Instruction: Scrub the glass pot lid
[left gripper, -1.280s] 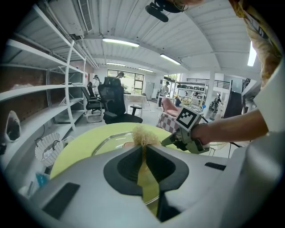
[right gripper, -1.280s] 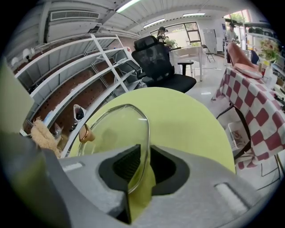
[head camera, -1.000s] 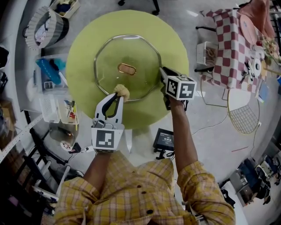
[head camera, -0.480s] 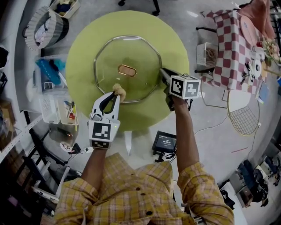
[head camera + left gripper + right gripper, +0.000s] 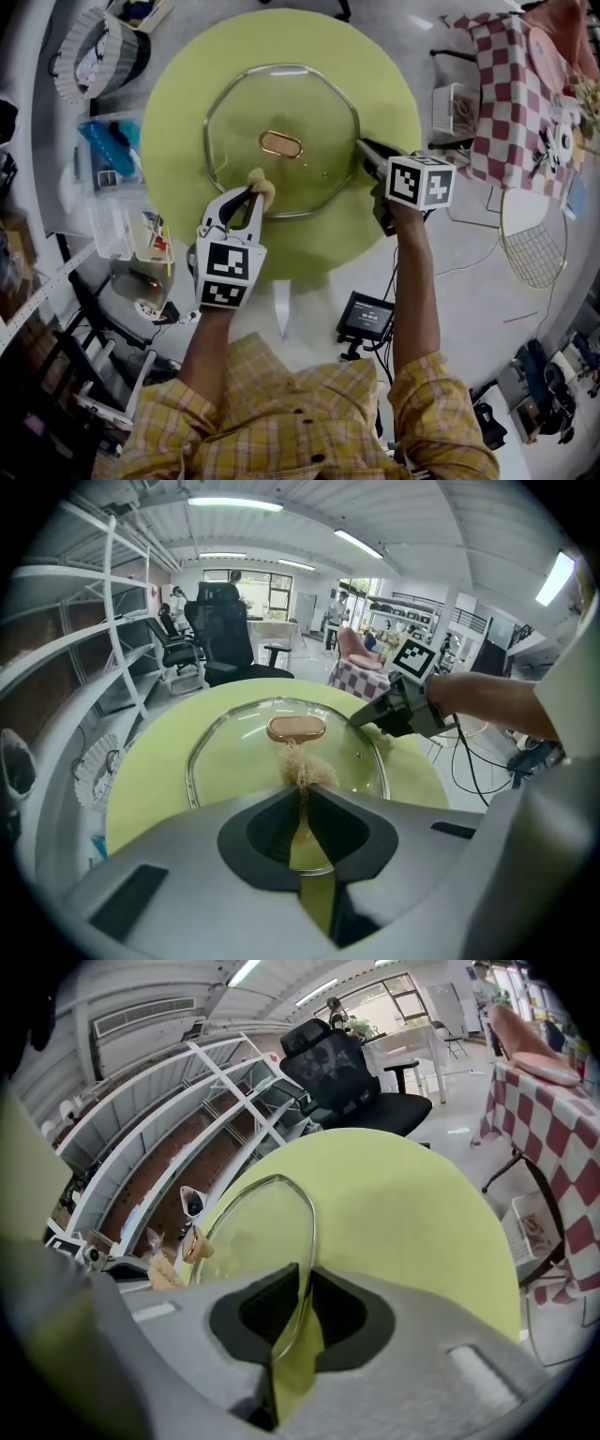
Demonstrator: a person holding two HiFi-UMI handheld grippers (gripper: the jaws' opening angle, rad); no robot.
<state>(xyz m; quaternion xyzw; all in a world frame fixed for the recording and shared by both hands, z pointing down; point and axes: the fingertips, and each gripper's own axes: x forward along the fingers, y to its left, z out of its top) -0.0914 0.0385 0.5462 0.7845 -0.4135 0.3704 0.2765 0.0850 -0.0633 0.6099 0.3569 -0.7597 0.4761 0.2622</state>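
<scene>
While the glass pot lid (image 5: 300, 103) lies flat on our green table (image 5: 187, 84), handle (image 5: 280, 143) up with its oval running left-right, our left gripper (image 5: 252, 190) clenches a tan scrubber (image 5: 262, 183) against the glass, and our right gripper (image 5: 361, 147) clamps the rim. Beside the table, a clear bin (image 5: 86, 169) holds blue things. Both grips are unchanged from a moment ago.

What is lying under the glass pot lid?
Only the green table shows through the glass pot lid; nothing else appears beneath. Its brown handle and the scrubber in the left gripper hide small patches.
</scene>
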